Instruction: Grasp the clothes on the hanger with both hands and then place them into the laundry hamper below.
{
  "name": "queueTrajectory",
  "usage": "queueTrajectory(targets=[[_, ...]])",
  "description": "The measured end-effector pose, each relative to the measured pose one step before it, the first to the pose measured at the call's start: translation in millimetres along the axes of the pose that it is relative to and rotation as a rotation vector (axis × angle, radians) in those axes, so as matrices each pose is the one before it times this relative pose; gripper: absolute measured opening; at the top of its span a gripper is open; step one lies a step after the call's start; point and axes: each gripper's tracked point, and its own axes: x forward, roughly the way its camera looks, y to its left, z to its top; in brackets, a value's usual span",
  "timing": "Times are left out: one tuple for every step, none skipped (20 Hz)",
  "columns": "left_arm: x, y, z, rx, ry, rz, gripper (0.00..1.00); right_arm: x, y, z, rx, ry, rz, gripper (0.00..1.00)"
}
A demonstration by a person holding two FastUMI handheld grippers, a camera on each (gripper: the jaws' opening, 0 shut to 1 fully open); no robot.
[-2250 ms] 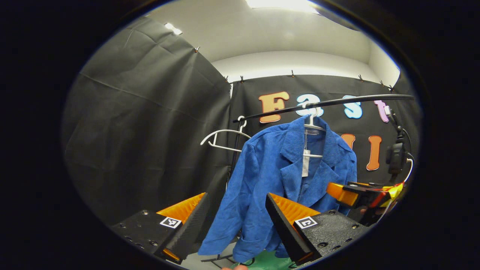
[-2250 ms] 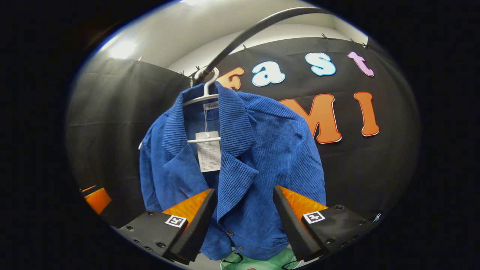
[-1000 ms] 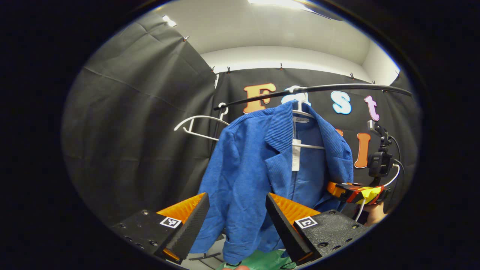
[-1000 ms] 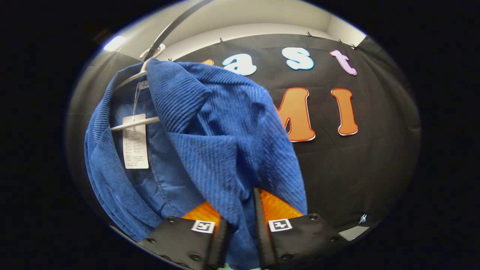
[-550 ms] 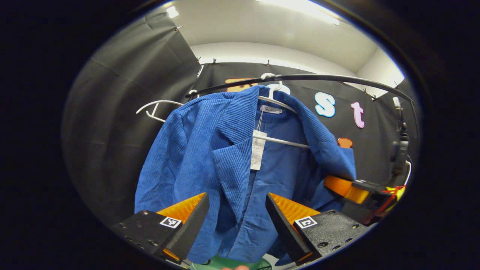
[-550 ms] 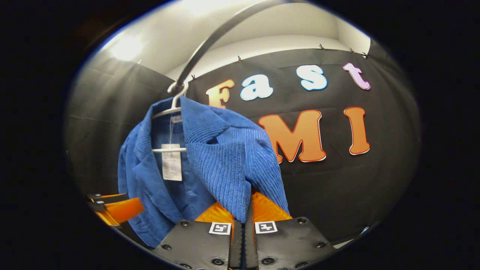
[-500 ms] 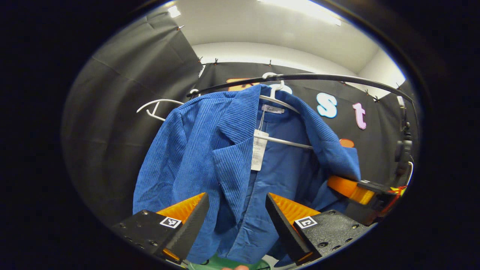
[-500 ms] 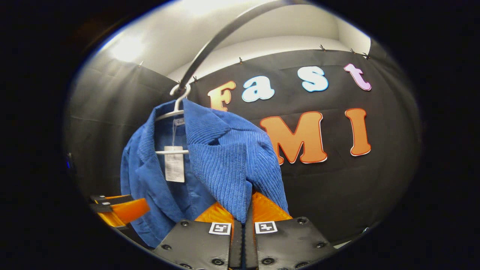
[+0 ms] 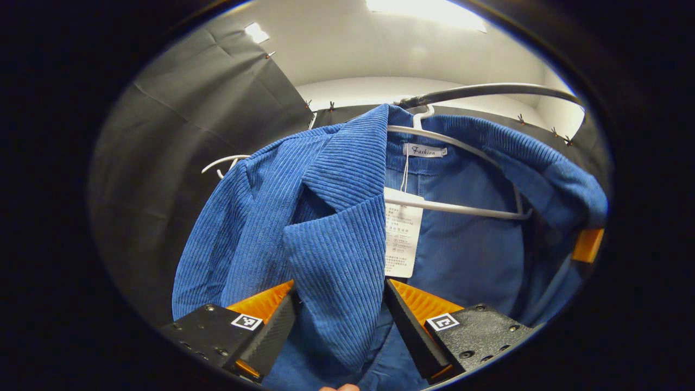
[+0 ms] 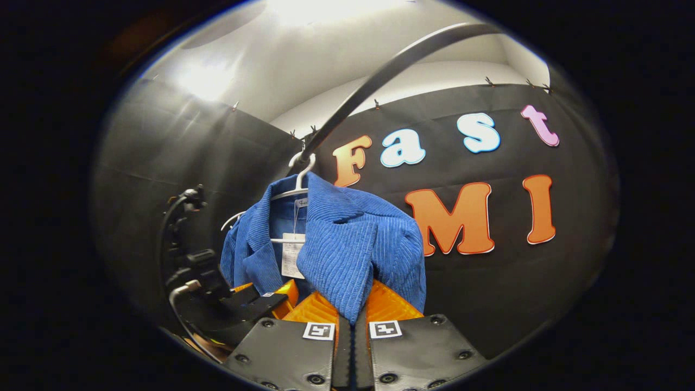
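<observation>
A blue corduroy jacket (image 9: 326,217) hangs on a white hanger (image 9: 461,206) from a black rail (image 9: 488,91). In the left gripper view my left gripper (image 9: 339,304) is open, and the jacket's left lapel hangs between its fingers. In the right gripper view my right gripper (image 10: 353,317) is shut on the jacket's (image 10: 353,250) other front edge, pulling the cloth toward the camera. The left gripper (image 10: 260,301) also appears at lower left in the right gripper view, close under the jacket. A white paper tag (image 9: 402,239) dangles from the collar.
A second, bare white hanger (image 9: 225,163) hangs on the rail behind the jacket's left shoulder. Black cloth walls close the booth on the left and back. A black camera mount with a cable (image 10: 187,255) rides on the left gripper.
My left gripper has moved in close, so the lapel now hangs between its open fingers. My right gripper, shut on the jacket since a second ago, has drawn back with the cloth.
</observation>
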Motion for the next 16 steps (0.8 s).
queueTrajectory(targets=[[4.67,1.65,-2.73,0.01416,-0.01178,0.01428,0.91,-1.46,3.51,1.11,-0.00853,-0.00318,0.00258,0.10],[5.95,5.19,-1.27,0.00868,-0.01153,0.01136,0.91,0.33,1.91,-4.04,-0.00664,-0.00532,-0.00154,0.10],[2.49,4.14,0.34,0.00206,-0.00647,0.00345,0.92,-0.51,0.36,0.99,-0.00503,-0.00395,0.00025,0.10],[0.61,3.52,2.49,-0.00216,-0.00687,-0.00750,0.92,-0.51,0.79,0.21,-0.00593,-0.00106,-0.00295,0.10],[-1.78,8.84,3.64,-0.00122,-0.01061,0.00770,0.88,-0.57,-0.97,0.09,-0.00433,-0.00265,-0.00121,0.10],[-1.35,11.16,3.98,0.01268,-0.00945,0.02333,0.84,0.05,-0.29,0.05,0.00026,-0.00278,-0.00167,0.10],[0.17,15.19,1.28,0.03461,0.00825,0.03182,0.65,0.42,0.59,-0.25,0.00555,-0.00285,0.00258,0.10],[2.01,17.52,-1.20,0.05244,0.01260,0.04008,0.46,0.45,1.30,0.47,0.00769,-0.00282,0.00257,0.10],[0.31,8.82,0.80,0.04555,0.01064,0.00511,0.27,-0.08,-0.20,-0.34,0.00524,-0.00223,0.00192,0.10],[-2.06,9.14,6.19,0.03604,-0.00934,0.00705,0.26,1.39,0.55,0.84,0.00202,-0.00373,0.00126,0.10],[1.20,7.63,8.91,0.02514,-0.02151,-0.00365,0.10,1.04,-0.80,-0.47,-0.00095,-0.00358,0.00105,0.10],[-2.58,7.55,7.86,0.02402,-0.01281,0.00489,0.05,0.47,-1.04,5.33,-0.00136,-0.00391,0.00003,0.10],[-5.33,12.10,5.33,0.01610,-0.00114,0.01313,0.06,1.35,-1.08,-0.69,0.00106,-0.00260,-0.00078,0.10],[-3.56,11.17,5.15,0.01484,0.00648,0.02394,0.06,0.95,0.38,0.01,0.00391,-0.00319,-0.00063,0.10],[-3.78,11.30,7.35,0.02252,0.00269,0.03182,0.05,1.78,-1.14,-0.21,0.00439,-0.00446,-0.00335,0.10],[-1.60,11.16,10.87,0.02663,-0.01336,0.02799,0.05,2.48,-3.19,0.18,0.00200,-0.00558,-0.00762,0.10]])
